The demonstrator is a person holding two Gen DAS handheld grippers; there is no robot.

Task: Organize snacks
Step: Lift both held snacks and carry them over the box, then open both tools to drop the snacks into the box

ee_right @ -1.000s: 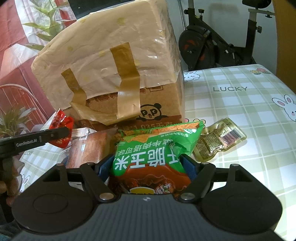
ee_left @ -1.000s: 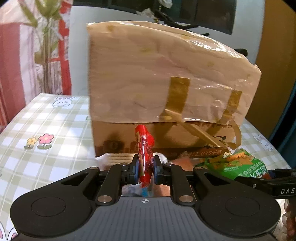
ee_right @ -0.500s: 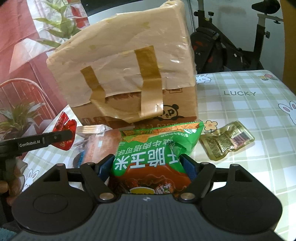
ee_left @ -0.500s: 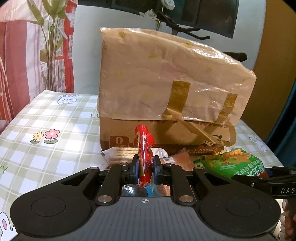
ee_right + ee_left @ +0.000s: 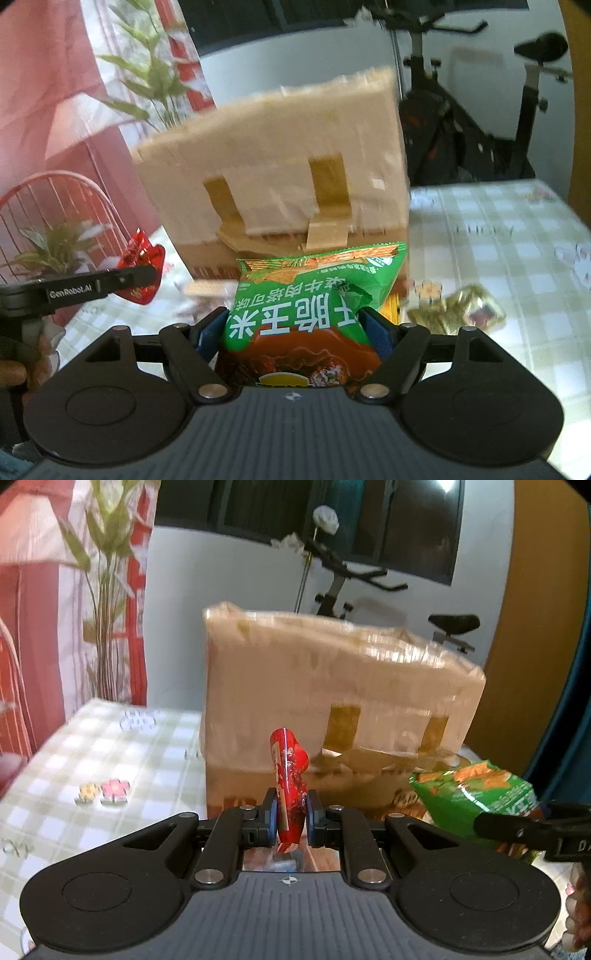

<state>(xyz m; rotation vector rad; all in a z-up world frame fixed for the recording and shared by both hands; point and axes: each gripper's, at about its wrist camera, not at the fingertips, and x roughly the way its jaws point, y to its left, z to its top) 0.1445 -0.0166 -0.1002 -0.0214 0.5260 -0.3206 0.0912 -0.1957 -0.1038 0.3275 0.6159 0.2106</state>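
My left gripper (image 5: 290,818) is shut on a thin red snack packet (image 5: 289,775) that stands up between its pads, held above the table in front of the cardboard box (image 5: 332,709). My right gripper (image 5: 293,330) is shut on a puffy green snack bag (image 5: 314,295) with white lettering, its jaws wide around the bag. The same green snack bag (image 5: 476,794) shows at the right of the left wrist view. The red snack packet (image 5: 142,267) and the left gripper's finger (image 5: 99,284) appear at the left of the right wrist view. The cardboard box (image 5: 295,184) is taped with brown strips.
The table wears a green checked cloth (image 5: 498,258) with flower and rabbit prints. A small golden-brown packet (image 5: 458,308) lies on it right of the box, and more snacks lie at the box's foot. An exercise bike (image 5: 480,122) and a potted plant (image 5: 62,243) stand behind.
Both grippers have risen with their snacks; the box sits lower and farther in both views, and more of the room behind shows. Both grips are unchanged.
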